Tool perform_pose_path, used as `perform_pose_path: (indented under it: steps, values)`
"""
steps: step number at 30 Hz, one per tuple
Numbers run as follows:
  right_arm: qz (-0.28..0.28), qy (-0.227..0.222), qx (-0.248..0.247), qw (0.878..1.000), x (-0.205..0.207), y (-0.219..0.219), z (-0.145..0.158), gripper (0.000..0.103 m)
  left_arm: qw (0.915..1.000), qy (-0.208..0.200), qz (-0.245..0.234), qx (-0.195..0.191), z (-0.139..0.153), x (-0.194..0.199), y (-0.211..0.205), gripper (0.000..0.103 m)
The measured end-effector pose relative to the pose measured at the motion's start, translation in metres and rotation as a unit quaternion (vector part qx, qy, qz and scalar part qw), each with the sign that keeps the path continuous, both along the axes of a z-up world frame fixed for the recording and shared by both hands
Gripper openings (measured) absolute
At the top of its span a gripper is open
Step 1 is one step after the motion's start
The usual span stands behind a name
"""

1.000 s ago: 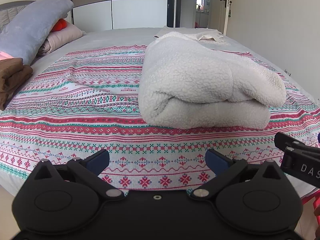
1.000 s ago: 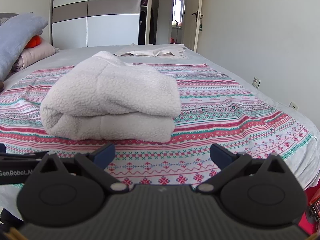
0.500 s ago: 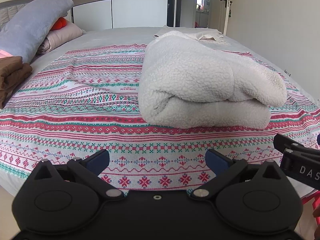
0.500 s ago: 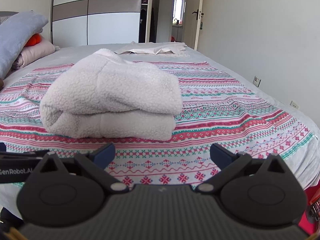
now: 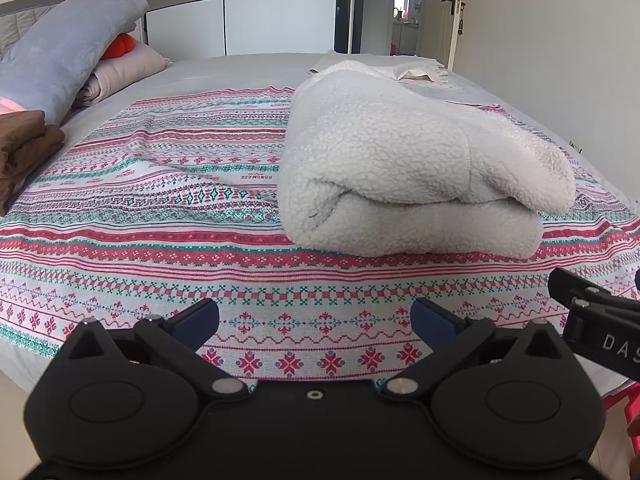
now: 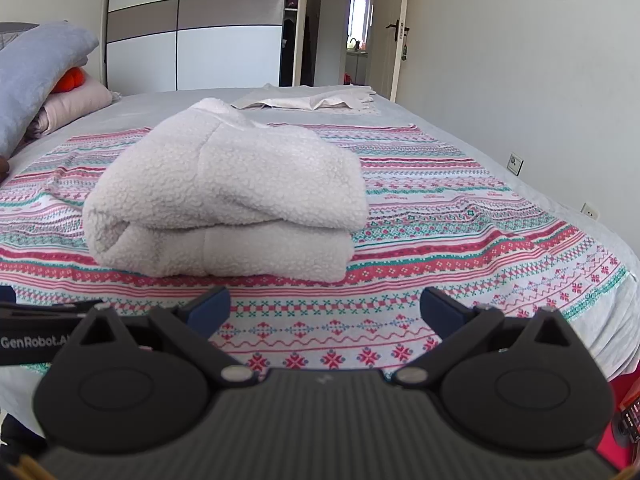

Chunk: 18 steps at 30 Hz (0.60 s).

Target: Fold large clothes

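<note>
Left wrist view, far left: brown folded cloth [image 5: 22,152] at the bed's edge, grey-blue pillow [image 5: 68,60] stacked over a pale pink pillow [image 5: 124,68], something orange [image 5: 118,46] wedged between them. Patterned red-green-white blanket [image 5: 160,208] spread across the grey bed [image 5: 224,70]. Right of centre on the blanket sits the white fleece garment [image 5: 404,172], folded into a thick bundle, fold edge facing the camera. Far behind it, a pale flat cloth [image 5: 416,70] near the bed's far right corner. Wardrobe [image 5: 260,4] and open door [image 5: 452,12] in the background.

Left gripper [image 5: 314,320] hangs low over the near blanket edge, fingers spread wide, nothing between them, well short of the fleece. The right gripper's side pokes in at the right edge.

Right wrist view: pillows far left, fleece garment [image 6: 224,200] left of centre on the blanket [image 6: 460,220], pale cloth [image 6: 312,100] far behind, wall sockets [image 6: 516,162] right. Right gripper [image 6: 324,310] near the blanket's front edge, fingers wide apart, empty, not touching the fleece. Left gripper's body shows at the left edge.
</note>
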State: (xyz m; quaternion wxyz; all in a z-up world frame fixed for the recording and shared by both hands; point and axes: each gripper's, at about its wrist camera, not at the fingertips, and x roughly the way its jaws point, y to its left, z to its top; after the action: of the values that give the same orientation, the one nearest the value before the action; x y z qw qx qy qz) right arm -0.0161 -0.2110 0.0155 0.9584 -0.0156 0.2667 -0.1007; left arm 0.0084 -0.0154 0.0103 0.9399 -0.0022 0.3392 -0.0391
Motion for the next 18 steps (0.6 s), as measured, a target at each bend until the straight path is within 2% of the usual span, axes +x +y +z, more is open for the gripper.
perform_pose_path:
  steps: [18]
  values:
    - [0.002, 0.002, 0.0, 1.0, 0.0004, 0.0017, -0.001, 0.103, 1.0, 0.001, 0.001, 0.0, -0.0013, 0.0007, 0.0015, 0.103]
